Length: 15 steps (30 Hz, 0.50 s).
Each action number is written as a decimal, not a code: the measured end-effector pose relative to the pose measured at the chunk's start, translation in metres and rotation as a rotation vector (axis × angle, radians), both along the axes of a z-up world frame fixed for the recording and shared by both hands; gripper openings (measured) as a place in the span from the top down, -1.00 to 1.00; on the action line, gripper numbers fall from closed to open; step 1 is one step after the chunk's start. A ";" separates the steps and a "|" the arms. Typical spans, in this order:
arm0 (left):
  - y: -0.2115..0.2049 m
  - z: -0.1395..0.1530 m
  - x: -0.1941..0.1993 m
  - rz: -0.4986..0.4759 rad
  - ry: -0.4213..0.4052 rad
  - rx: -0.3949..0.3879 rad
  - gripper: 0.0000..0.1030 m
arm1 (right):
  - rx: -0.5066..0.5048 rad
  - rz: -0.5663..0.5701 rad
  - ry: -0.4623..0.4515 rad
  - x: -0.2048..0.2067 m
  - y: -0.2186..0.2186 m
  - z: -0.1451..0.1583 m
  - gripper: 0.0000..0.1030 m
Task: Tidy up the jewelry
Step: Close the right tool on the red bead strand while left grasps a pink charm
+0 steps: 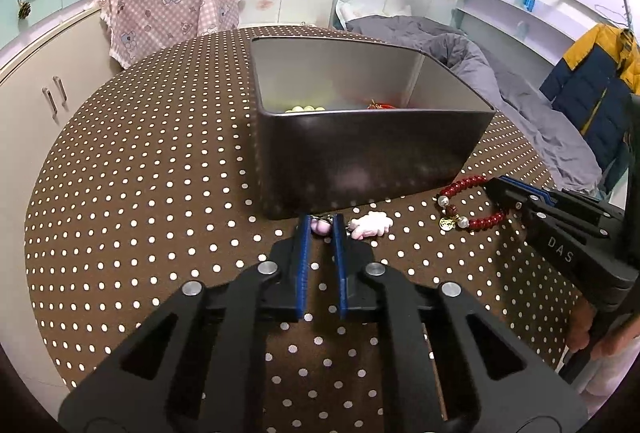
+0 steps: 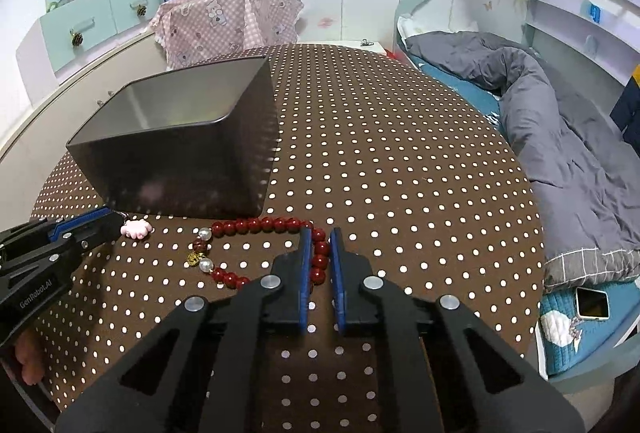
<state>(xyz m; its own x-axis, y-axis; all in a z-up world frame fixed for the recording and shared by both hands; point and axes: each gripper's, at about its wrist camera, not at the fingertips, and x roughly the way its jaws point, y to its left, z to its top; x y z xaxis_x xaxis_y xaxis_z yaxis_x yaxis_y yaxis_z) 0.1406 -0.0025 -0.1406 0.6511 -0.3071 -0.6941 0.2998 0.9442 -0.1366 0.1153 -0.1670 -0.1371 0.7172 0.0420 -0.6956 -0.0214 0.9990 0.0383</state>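
A dark box [image 1: 360,153] with a grey inside stands on the dotted table; pale green beads [image 1: 304,108] and a red item [image 1: 380,106] lie in it. In front of it lies a pink charm [image 1: 370,224], also in the right wrist view [image 2: 136,228]. My left gripper [image 1: 322,223] is closed on the charm's pink bead and clasp end. A red bead bracelet [image 2: 276,225] with white pearls and a gold charm lies right of it, also in the left wrist view [image 1: 470,207]. My right gripper [image 2: 320,235] is closed on the bracelet's beads.
The table has a brown cloth with white dots [image 2: 380,153]. A bed with a grey duvet [image 2: 560,137] is to the right, with a phone [image 2: 592,303] on it. A pink checked cloth [image 1: 168,5] lies behind the table, beside a cabinet [image 1: 40,105].
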 end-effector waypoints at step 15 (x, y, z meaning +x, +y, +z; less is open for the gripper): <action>0.009 0.018 -0.008 0.009 -0.045 -0.009 0.78 | 0.024 -0.033 -0.019 0.003 -0.013 0.014 0.87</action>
